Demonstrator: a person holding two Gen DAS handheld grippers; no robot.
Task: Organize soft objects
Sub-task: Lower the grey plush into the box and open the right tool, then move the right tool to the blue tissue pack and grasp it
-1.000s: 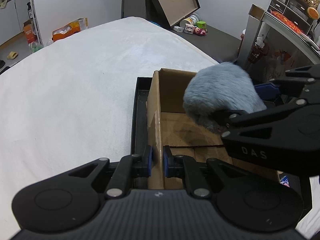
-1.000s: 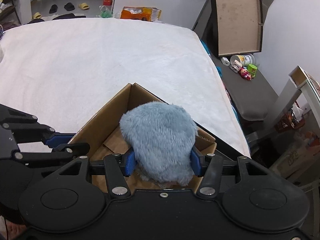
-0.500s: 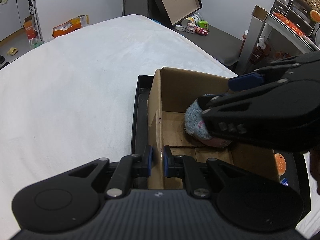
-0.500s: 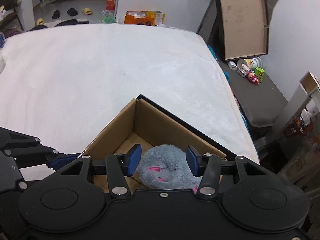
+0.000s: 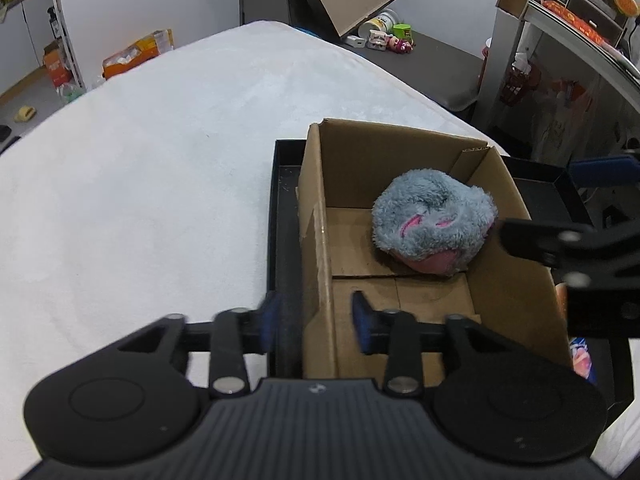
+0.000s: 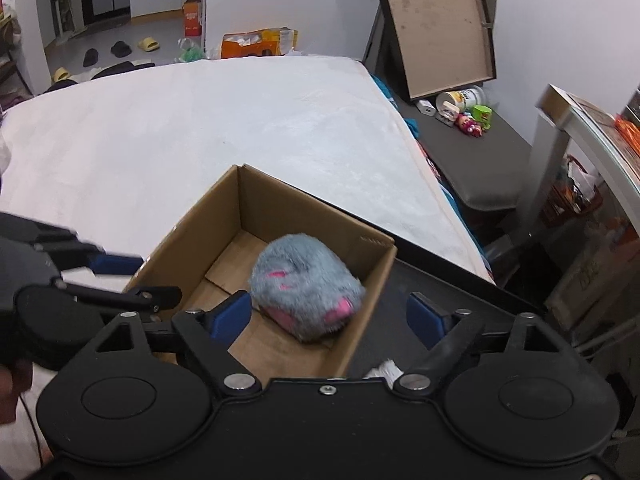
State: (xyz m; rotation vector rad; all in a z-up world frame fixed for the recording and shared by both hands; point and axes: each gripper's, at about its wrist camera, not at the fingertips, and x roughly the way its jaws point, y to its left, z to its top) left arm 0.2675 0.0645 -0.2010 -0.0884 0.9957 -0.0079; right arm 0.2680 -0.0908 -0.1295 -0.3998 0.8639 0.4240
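A grey-blue plush toy (image 5: 434, 222) with pink markings lies inside an open cardboard box (image 5: 320, 200), against its far right side. It also shows in the right wrist view (image 6: 306, 284), inside the box (image 6: 192, 236). My left gripper (image 5: 318, 322) is open, its blue pads on either side of the box's left wall without touching it. My right gripper (image 6: 330, 314) is open and empty, held above the box's near right corner, clear of the toy.
The box stands in a shallow black tray (image 5: 282, 184) on a white bed cover (image 5: 140, 168). A dark bench (image 6: 476, 152) with small toys and a leaning board (image 6: 436, 24) lies beyond the bed. Shelving (image 5: 560, 40) stands at the right.
My right gripper lowered the plush toy into the box, opened and drew back above it. My left gripper, shut on the box's left wall before, has opened.
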